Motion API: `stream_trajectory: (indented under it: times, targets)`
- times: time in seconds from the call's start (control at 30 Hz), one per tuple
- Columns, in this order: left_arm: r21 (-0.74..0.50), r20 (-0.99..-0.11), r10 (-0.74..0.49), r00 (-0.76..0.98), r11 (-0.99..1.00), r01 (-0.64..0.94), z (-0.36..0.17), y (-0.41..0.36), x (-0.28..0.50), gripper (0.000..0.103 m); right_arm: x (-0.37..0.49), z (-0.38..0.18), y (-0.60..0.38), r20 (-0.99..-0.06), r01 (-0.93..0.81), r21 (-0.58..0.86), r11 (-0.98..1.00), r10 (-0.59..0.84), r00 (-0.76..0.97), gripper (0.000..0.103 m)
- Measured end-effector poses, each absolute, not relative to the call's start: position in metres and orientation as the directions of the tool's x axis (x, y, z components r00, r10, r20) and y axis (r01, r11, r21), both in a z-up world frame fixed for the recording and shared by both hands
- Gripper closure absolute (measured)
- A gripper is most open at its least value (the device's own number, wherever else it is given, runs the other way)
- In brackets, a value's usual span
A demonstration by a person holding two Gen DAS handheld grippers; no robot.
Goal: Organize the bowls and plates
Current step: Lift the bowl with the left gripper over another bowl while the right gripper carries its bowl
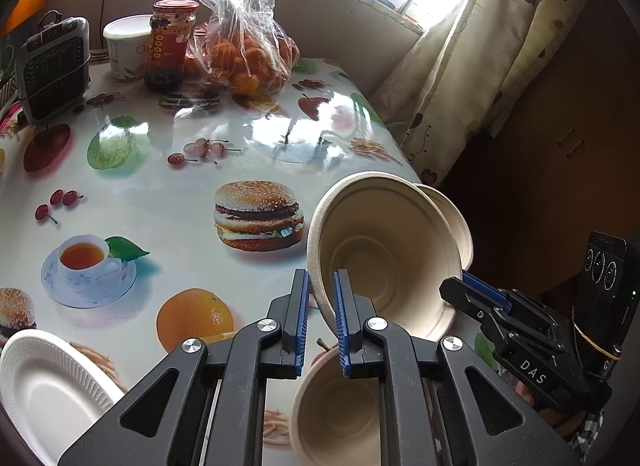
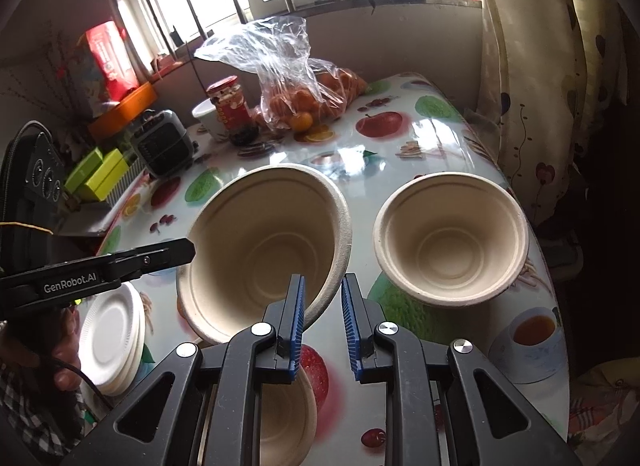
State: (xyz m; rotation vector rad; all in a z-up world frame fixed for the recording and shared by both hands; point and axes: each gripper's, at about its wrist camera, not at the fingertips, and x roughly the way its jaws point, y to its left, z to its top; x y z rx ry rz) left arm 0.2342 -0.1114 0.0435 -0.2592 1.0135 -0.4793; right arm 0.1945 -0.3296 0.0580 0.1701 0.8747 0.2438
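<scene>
Beige pulp bowl: round, ribbed inside, empty; raised off the table and tilted, mouth facing the cameras, opposite rim edges pinched.
Second beige bowl: same make, empty, upright on the tablecloth near the table's right edge.
Third beige bowl: empty, upright, nearest the cameras, partly hidden.
White foam plates: fluted rims, stacked at the table's left side.

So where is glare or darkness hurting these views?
Left wrist view: window reflections wash out the tablecloth mid-table, the window itself is blown out, and the right side falls into near-black shadow. Right wrist view: similar glare on the cloth behind the held bowl; fisheye bends the edges.
</scene>
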Motion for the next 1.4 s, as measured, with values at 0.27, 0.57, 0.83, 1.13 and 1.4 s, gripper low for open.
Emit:
stream_trajectory:
  times: [0.27,0.57,0.83,1.13,1.4]
  targets:
    - [-0.422,-0.747,-0.505,0.432,0.863,0.278,0.045,-0.108,0.217,0.09,0.171,0.066,-0.325,-0.729,-0.142,0.246,0.959,0.28,0.625,0.084]
    - [-0.419,-0.746,-0.515,0.422,0.856,0.304,0.046,-0.105,0.191,0.09,0.143,0.063,-0.321,-0.73,-0.122,0.255,0.959,0.274,0.626,0.084]
    - [-0.41,-0.756,-0.514,0.405,0.855,0.319,0.042,-0.101,0.172,0.09,0.12,0.057,-0.317,-0.73,-0.106,0.27,0.957,0.275,0.626,0.084]
    - [-0.395,-0.769,-0.501,0.397,0.86,0.323,0.037,-0.098,0.158,0.09,0.098,0.046,-0.308,-0.739,-0.092,0.277,0.956,0.273,0.616,0.083]
    - [-0.389,-0.779,-0.496,0.384,0.862,0.324,0.03,-0.097,0.152,0.09,0.089,0.035,-0.307,-0.748,-0.074,0.288,0.955,0.272,0.605,0.083]
